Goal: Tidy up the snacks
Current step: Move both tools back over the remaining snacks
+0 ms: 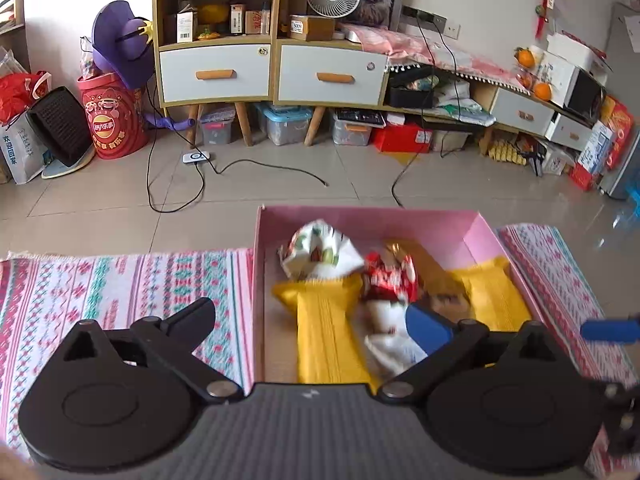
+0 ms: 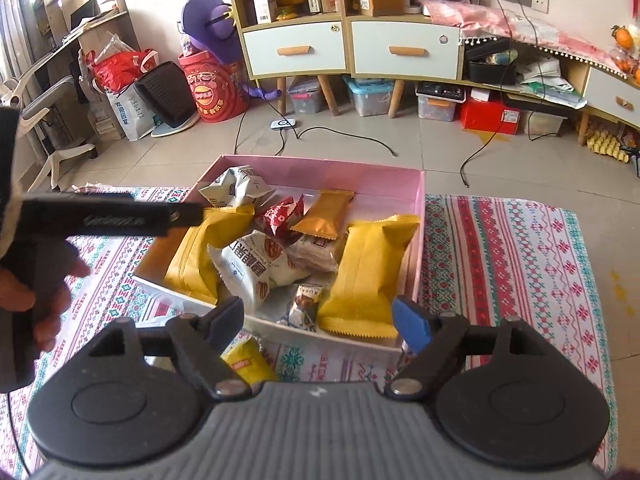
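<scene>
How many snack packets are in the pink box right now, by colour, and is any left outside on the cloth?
In the pink box:
Yellow packets: 2
Gold packet: 1
Red packet: 1
White or pale packets: 4
Outside, on the cloth:
Loose yellow packet: 1
Total: 9, with 8 boxed

**Two wrist views, tilted down over one box**

Left wrist: close above the pink box, facing forward and down from its left near corner. Right wrist: slightly farther back, facing its near right side. Shared: box, patterned cloth, cabinets behind.
</scene>
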The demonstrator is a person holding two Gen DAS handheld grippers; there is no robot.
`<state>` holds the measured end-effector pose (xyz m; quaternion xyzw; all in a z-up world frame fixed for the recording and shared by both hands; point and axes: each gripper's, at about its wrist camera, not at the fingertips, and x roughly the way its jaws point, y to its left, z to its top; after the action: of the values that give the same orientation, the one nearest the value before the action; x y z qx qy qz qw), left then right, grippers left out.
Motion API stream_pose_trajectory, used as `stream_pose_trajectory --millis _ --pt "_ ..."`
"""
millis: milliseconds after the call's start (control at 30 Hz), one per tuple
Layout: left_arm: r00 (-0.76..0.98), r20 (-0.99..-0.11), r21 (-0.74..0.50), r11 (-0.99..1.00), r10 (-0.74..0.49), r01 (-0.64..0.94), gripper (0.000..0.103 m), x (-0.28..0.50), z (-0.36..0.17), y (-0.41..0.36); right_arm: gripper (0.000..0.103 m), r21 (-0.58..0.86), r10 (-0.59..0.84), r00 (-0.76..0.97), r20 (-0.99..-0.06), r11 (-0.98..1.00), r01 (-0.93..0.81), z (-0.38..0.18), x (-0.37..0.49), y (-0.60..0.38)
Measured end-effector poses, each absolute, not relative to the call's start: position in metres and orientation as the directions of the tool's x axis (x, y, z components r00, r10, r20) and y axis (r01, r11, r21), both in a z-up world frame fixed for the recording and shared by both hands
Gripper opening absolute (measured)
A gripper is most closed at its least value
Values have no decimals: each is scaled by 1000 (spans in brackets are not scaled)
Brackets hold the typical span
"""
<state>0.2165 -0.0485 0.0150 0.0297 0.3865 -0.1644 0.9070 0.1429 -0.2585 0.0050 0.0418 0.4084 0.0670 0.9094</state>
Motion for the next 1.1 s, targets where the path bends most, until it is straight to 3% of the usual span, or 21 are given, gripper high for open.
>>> stream_pose_trajectory --millis 367,1100 --pt "601 -743 -94 936 -293 340 103 167 9 -18 93 131 142 660 -738 989 -66 12 113 -262" --pt "551 -765 -17 866 -333 501 103 75 -19 -8 99 48 137 655 -743 987 -152 -9 55 -242"
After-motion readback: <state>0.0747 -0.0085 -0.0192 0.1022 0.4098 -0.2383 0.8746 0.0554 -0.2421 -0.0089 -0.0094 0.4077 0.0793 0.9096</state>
